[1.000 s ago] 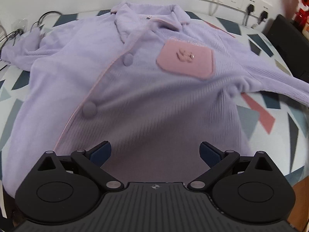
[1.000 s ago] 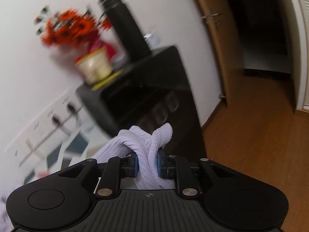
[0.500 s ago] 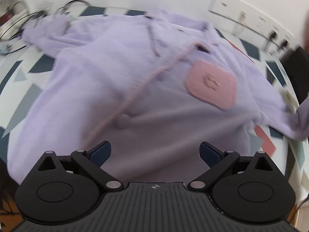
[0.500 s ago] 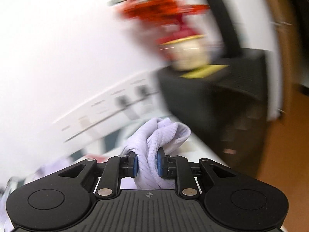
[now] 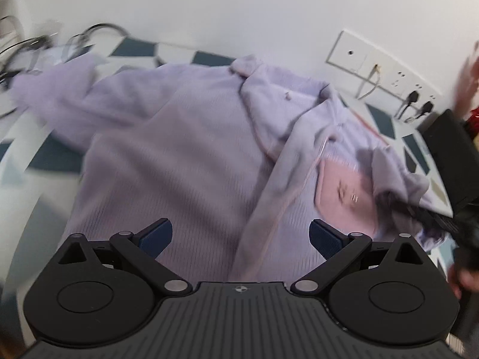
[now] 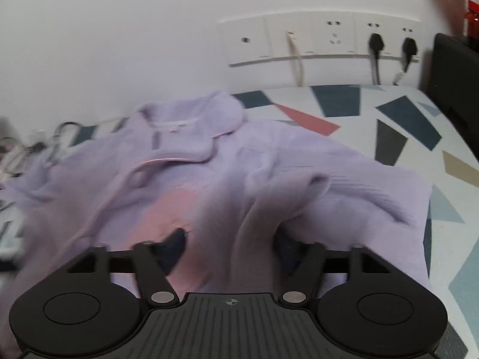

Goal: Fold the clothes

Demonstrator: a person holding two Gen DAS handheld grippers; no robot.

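The lilac pajama top (image 5: pixel 185 161) lies spread on the patterned table (image 6: pixel 398 119), filling mid-frame, its pink pocket (image 5: pixel 344 191) right of centre. The left gripper (image 5: pixel 241 236) hovers over its hem, jaws wide. The right gripper (image 6: pixel 230 239) is spread, sleeve fabric (image 6: pixel 269 197) draped between its fingers. Wall sockets (image 6: pixel 323 37) sit upper right.

Surface: counter (image 6: pixel 398 113), white with dark blue, red and tan shapes.
On it: lilac pajama top (image 5: pixel 185 149) spread flat, collar toward the wall; tangled cables (image 5: pixel 27 51) at the far left.
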